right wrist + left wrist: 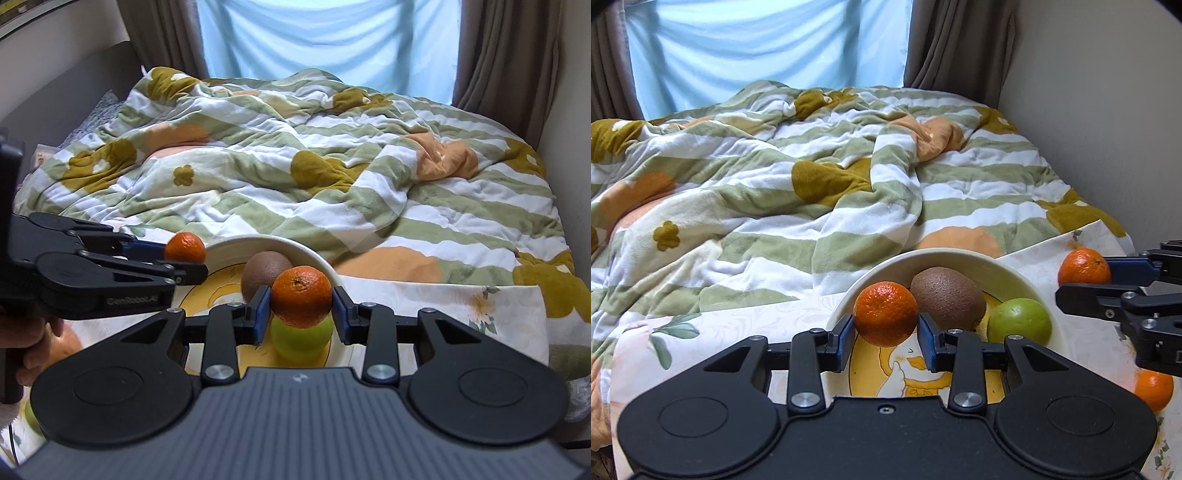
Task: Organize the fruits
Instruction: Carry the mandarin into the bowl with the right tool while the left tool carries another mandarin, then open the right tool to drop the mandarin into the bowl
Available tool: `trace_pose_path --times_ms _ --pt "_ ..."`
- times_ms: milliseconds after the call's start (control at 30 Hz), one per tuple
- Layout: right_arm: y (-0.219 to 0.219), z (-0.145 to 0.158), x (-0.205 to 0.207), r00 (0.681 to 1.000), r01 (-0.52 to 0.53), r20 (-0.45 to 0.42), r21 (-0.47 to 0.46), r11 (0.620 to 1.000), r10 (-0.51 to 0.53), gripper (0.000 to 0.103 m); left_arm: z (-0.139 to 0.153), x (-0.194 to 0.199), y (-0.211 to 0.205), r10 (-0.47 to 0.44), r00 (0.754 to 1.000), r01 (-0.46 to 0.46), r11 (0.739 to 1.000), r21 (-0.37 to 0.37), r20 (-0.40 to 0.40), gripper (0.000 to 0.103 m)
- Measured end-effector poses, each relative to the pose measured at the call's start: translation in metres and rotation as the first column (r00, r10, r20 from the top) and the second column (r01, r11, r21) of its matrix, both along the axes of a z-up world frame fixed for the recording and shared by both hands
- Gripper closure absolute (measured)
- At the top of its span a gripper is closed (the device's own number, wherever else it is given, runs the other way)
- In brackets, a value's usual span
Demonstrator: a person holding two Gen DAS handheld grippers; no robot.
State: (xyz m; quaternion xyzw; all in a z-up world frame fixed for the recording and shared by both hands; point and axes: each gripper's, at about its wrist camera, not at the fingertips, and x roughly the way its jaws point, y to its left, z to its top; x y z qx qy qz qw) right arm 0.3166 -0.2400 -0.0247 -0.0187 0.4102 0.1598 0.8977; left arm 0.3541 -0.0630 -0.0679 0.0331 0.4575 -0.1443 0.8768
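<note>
left gripper (pixel 886 334): clamped on a tangerine (pixel 885 314), over bowl (pixel 945 254) rim at 9 o'clock
right gripper (pixel 302 314): clamped on second tangerine (pixel 301 296), above green fruit (pixel 301 341)
risk: drop onto kiwi (pixel 947 297), rolls out; grippers may collide
around: loose tangerine (pixel 1154 391) at 4 o'clock, blanket (pixel 775 177) behind

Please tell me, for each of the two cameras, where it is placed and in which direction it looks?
Left wrist view: sits behind the left gripper, looking along its fingers at the bowl and bed; the right gripper enters at right.
Right wrist view: sits behind the right gripper, facing the same way; the left gripper and a hand show at left.
Shared: bowl, kiwi, green fruit, and a mandarin in each gripper.
</note>
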Motion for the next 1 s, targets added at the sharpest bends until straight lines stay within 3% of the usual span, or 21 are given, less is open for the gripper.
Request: trace_pose_path --times_ms 233,333,500,567,1000 --pt "-0.004 -0.006 0.005 0.999 0.042 -0.025 0.001 0.999 -0.042 0.052 -0.012 0.010 -0.004 -0.023 0.999 0.023 1.000 0.020 -0.030 0.061" --pt "-0.005 -0.007 0.005 0.998 0.053 -0.025 0.001 0.999 -0.053 0.052 -0.007 0.008 -0.003 -0.019 1.000 0.019 1.000 0.017 -0.013 0.030" --pt "-0.008 -0.006 0.006 0.997 0.071 -0.027 -0.001 0.998 -0.071 0.052 0.004 -0.003 0.007 -0.017 1.000 0.017 1.000 0.004 0.005 0.022" --pt "-0.008 -0.006 0.006 0.997 0.076 -0.028 0.001 0.997 -0.076 0.052 0.008 -0.009 0.012 -0.003 1.000 0.003 1.000 -0.013 0.006 0.012" --pt "0.004 -0.020 0.034 0.997 0.055 -0.055 -0.010 0.998 -0.056 0.052 0.026 -0.046 0.032 0.064 0.997 -0.064 0.998 -0.011 0.046 0.004"
